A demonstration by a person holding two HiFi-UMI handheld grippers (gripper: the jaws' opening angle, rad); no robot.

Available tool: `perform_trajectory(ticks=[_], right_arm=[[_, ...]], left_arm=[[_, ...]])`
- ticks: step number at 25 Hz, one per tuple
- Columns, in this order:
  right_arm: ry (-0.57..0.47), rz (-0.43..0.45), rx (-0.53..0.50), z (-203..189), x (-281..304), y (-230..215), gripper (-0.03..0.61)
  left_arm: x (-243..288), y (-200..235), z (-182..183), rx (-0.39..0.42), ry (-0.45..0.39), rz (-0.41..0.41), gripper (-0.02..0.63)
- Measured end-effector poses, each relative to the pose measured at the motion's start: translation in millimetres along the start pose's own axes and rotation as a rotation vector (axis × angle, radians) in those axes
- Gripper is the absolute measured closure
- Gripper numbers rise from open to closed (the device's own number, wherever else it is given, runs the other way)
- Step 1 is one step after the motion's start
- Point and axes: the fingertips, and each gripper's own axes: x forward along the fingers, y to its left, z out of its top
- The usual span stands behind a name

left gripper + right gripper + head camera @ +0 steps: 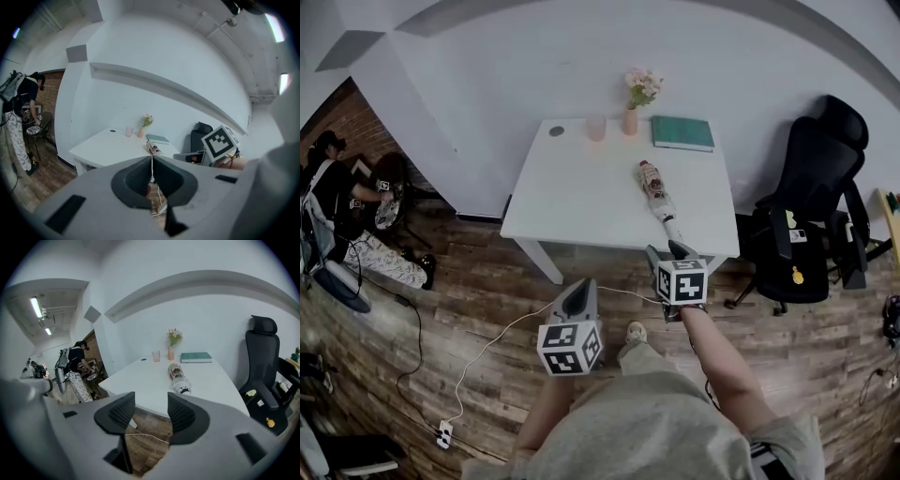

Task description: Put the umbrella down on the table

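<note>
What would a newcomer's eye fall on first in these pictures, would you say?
The folded umbrella lying on the white table, toward its right side, draws the eye first. Short of the table, the right claw stands open and empty, the left claw shut. A black chair stands right of the table.

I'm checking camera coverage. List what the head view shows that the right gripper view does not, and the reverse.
Only the head view: the left gripper, the person's forearm and the power strip on the floor.

Only the right gripper view: the right gripper seen along its jaws, which stand apart with nothing between them, and the ceiling light.

Both: the white table with the folded umbrella lying on it, the green book, the flower vase and the black chair.
</note>
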Motion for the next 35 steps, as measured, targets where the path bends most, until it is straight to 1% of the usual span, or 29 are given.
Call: perform_trajectory(ticks=[3, 9, 16, 24, 29, 35], right_arm=[[-0.026, 0.009, -0.003, -8.7, -24.1, 12.0, 0.388], [-0.073, 0.023, -0.002, -20.2, -70.7, 31.3, 0.425], [-0.12, -0.018, -0.056, -36.4, -117.9, 44.7, 0.478], [-0.155, -0.024, -0.037, -58.8, -163.8, 54.6, 0.551], [-0.171, -0.019, -0.051, -68.8, -187.3, 65.6, 0.572], [-0.187, 0.002, -0.061, -81.0, -209.4, 75.8, 0.574]], left_arm=[[-16.0, -4.1, -9.0, 0.0, -0.002, -0.005, 0.604], [-43.4, -13.4, -23.3, 0.002, -0.007, -0.013, 0.605], [-75.3, -23.9, -39.4, 0.001, -0.011, -0.021, 0.605], [-107.8, -35.6, -54.6, -0.002, -0.011, -0.021, 0.605], [-126.7, -40.2, -61.8, -0.008, -0.017, -0.014, 0.606], [-142.6, -45.7, -71.0, -0.009, -0.015, -0.007, 0.605]])
